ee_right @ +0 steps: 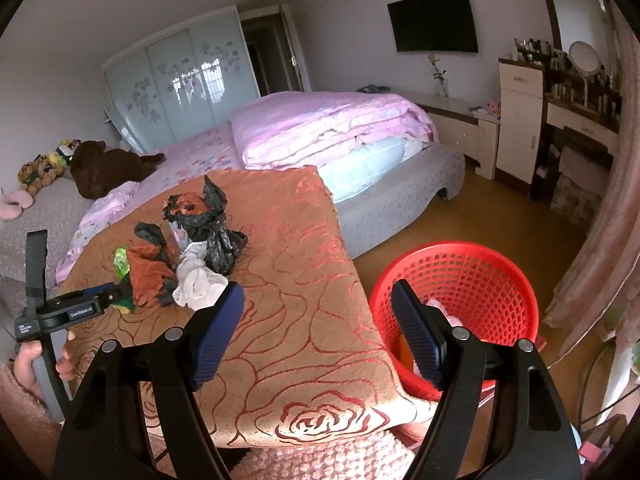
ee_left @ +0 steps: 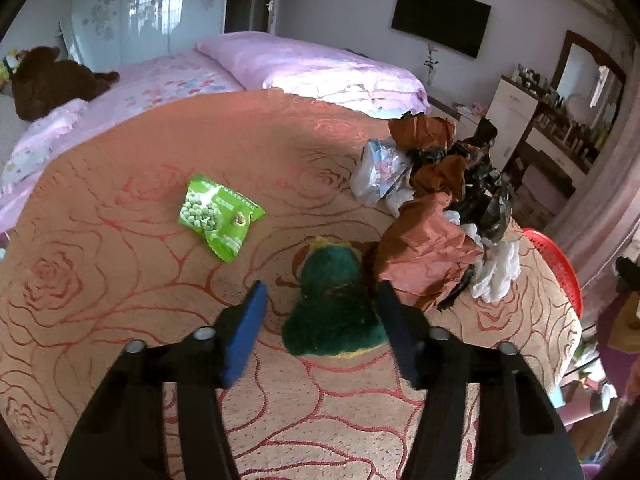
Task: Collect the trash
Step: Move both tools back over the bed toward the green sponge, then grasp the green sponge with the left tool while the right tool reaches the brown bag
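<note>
My left gripper point(ee_left: 320, 300) is open just above the orange rose-patterned cloth point(ee_left: 120, 280), its jaws on either side of a dark green scouring sponge point(ee_left: 332, 304). A green pea snack bag point(ee_left: 218, 214) lies to its upper left. A heap of brown paper point(ee_left: 424, 256), black plastic bags point(ee_left: 486, 200), a clear bag point(ee_left: 378, 172) and white tissue point(ee_left: 496, 276) lies to the right. My right gripper point(ee_right: 316, 320) is open and empty, over the cloth's edge beside the red basket point(ee_right: 476, 280). The left gripper also shows in the right wrist view point(ee_right: 116, 294) by the heap point(ee_right: 192, 240).
The red basket holds some trash and stands on the wooden floor point(ee_right: 460, 220) right of the cloth-covered surface; its rim shows in the left view point(ee_left: 560, 268). A bed with pink bedding point(ee_right: 320, 128) lies behind. A dresser point(ee_right: 560, 120) stands at the far right.
</note>
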Available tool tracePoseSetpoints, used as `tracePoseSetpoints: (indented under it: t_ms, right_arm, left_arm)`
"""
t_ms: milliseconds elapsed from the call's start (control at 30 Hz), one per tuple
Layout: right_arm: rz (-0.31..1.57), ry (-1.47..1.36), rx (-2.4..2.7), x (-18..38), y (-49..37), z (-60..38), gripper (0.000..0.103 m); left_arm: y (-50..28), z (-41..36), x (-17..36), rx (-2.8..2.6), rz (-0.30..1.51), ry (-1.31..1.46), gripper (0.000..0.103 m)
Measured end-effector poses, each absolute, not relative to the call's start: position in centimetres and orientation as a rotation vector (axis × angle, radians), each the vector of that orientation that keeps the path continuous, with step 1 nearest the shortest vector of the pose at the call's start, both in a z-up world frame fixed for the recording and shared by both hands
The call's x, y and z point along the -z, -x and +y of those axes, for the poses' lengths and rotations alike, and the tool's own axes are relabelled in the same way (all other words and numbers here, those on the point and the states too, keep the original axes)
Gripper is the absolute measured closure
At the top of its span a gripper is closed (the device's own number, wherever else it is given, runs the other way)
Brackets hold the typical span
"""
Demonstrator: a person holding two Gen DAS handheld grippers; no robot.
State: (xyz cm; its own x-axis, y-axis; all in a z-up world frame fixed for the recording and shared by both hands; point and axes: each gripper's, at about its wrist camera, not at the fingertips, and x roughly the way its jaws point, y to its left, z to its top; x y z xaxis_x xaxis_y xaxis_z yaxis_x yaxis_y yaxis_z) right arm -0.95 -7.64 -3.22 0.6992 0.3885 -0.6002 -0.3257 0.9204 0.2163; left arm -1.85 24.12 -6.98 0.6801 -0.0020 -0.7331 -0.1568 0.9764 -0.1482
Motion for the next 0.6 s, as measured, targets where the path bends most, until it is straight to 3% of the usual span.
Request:
tracePoseSetpoints:
  t_ms: [100,600]
  right_arm:
    - [0.702,-0.087,-0.410,3.4,0.9,-7.1,0.029]
    - [0.712,0.002,-0.486,3.1,-0.5,-2.5,0.029]
  left_arm:
    - [1.9,24.3,7.3,-0.054,0.813,0.235,0.068]
    - [4.1,25.1,4.9,-0.081,0.721,0.268,0.071]
